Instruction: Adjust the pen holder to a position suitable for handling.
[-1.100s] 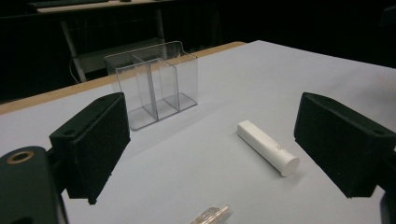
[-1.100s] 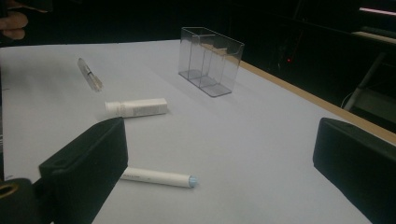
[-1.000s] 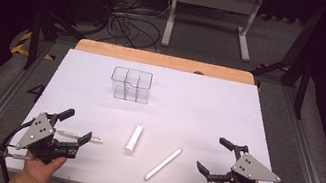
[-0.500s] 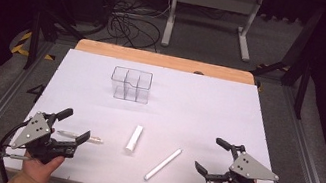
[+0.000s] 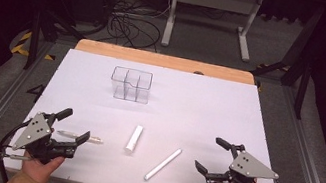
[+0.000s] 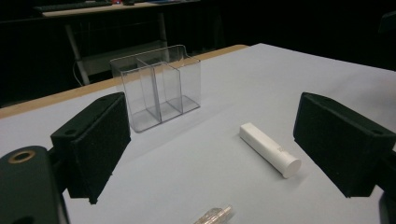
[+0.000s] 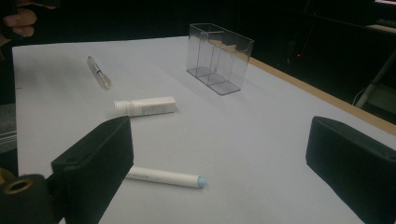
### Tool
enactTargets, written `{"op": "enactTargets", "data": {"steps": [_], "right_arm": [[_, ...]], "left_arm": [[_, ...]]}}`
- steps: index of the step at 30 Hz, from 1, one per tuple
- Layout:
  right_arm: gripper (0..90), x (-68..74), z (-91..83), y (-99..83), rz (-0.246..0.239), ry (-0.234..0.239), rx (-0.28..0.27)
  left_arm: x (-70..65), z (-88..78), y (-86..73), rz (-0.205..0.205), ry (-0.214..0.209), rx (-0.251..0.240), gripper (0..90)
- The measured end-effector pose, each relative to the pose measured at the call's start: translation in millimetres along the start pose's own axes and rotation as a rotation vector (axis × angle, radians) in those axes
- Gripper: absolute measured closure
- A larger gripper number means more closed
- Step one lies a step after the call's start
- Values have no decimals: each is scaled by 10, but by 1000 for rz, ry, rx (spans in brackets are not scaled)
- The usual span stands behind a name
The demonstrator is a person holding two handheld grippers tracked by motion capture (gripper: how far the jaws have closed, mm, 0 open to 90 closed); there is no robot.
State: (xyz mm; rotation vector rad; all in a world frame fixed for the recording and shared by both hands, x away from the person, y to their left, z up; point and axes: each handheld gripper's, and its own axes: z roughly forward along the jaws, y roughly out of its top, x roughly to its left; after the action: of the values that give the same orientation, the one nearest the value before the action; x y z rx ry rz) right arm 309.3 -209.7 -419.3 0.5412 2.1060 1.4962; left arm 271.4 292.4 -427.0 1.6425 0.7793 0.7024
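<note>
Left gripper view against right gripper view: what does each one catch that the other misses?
Left gripper view: the left gripper up close, its black fingers wide apart.

Right gripper view: the right gripper, also open, a long thin white pen with a pale blue tip lying near it, and a person's hand in the top-left corner.

Both: the clear plastic three-compartment box, the short white tube, the clear pen and the white table.

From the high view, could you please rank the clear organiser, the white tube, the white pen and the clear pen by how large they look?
1. clear organiser
2. white pen
3. white tube and clear pen: the tube is thicker and the pen looks longer, so I won't rank them.
</note>
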Motion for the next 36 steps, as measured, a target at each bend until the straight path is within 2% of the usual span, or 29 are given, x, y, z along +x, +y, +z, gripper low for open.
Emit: {"op": "enactTargets", "data": {"steps": [6,10,12,16,28,33,36], "right_arm": [[83,2,25,41,2,2,9],[84,-11,56,101,-1,8,16],[84,-26,110,148,-10,19,40],[84,-25,187,198,-14,34,52],[83,-40,331,387,-51,53,57],[84,-35,337,410,-55,54,48],[113,-26,341,441,-51,65,76]], "left_arm": [[15,2,-8,1,6,11,118],[21,-3,-8,-3,5,-1,118],[17,-4,-6,-5,5,-2,118],[27,-5,-6,-2,4,2,119],[26,-10,-2,-4,8,0,122],[26,-6,-4,-4,3,2,122],[25,-2,-4,-6,1,2,124]]}}
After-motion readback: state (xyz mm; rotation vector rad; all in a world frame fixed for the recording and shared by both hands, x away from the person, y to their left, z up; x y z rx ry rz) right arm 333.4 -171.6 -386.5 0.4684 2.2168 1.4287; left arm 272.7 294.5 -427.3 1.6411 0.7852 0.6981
